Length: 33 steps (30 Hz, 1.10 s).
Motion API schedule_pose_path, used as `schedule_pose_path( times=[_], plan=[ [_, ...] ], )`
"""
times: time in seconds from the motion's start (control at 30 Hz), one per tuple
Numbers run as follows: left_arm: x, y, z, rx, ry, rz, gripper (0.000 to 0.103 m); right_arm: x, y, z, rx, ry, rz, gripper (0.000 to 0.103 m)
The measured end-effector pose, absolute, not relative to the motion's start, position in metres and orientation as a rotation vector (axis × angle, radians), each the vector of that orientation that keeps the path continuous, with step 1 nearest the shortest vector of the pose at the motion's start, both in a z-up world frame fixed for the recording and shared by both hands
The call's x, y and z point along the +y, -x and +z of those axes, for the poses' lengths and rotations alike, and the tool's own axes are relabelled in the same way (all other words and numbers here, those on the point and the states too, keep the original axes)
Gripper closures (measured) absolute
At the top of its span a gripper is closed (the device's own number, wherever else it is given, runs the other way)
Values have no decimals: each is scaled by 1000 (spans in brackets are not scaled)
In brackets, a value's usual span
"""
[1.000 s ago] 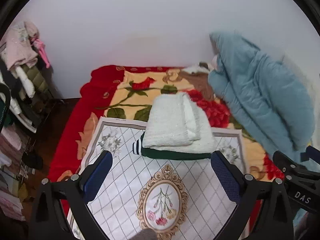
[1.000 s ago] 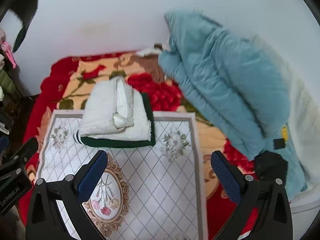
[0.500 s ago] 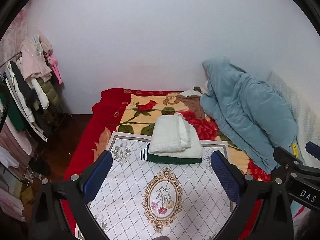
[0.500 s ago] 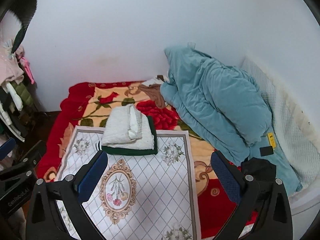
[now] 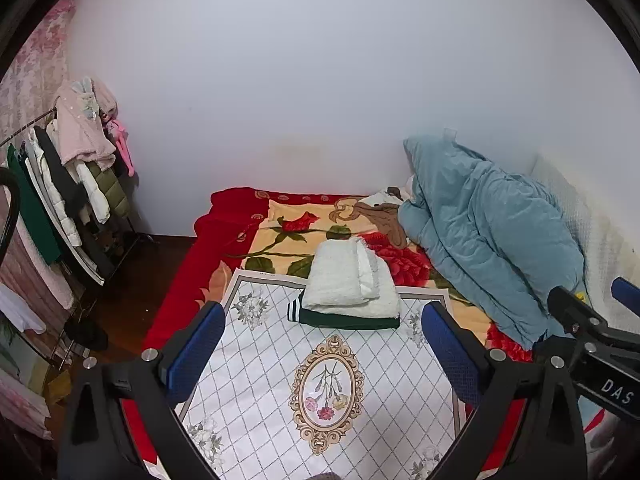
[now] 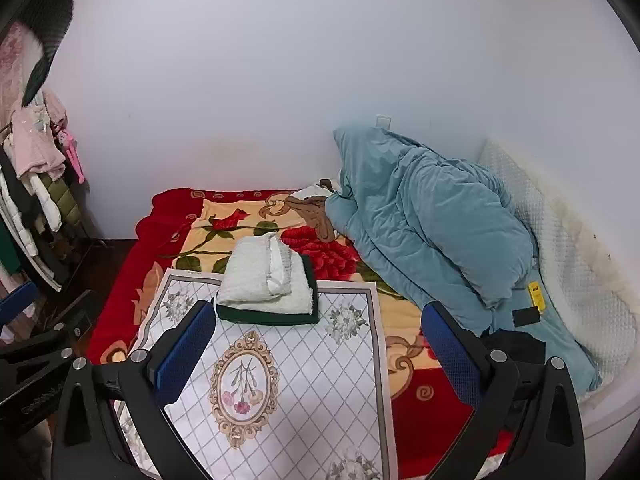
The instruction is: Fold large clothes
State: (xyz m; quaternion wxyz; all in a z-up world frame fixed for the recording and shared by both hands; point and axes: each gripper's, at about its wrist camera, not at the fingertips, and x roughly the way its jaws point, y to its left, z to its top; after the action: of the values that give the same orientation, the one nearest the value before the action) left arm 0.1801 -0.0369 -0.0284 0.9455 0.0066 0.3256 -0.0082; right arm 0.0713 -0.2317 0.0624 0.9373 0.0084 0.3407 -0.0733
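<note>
A folded white fleece garment [image 5: 346,280] with a dark green underside lies at the far end of a white mat [image 5: 280,380] with a flower medallion, on the bed. It also shows in the right wrist view [image 6: 266,280] on the same mat [image 6: 320,380]. My left gripper [image 5: 324,352] is open and empty, held well back above the mat. My right gripper [image 6: 316,348] is open and empty, also back from the garment. The right gripper's body shows at the right edge of the left wrist view [image 5: 592,344].
A red floral blanket [image 5: 288,228] covers the bed. A bunched blue quilt [image 6: 432,232] lies along the right side by the wall. A brown garment [image 6: 316,212] lies near the quilt. A clothes rack [image 5: 64,200] stands at the left on the dark floor.
Both grippers have pulled back and up from the folded garment, which now looks smaller and farther away. The garment and mat have not moved.
</note>
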Motion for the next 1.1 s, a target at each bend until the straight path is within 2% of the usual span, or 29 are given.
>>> schedule_pose_path(
  times=[1.1],
  plan=[
    [-32,-149,-20,625,4,23,2,-235,-53,69,679,6,-120,0]
  ],
)
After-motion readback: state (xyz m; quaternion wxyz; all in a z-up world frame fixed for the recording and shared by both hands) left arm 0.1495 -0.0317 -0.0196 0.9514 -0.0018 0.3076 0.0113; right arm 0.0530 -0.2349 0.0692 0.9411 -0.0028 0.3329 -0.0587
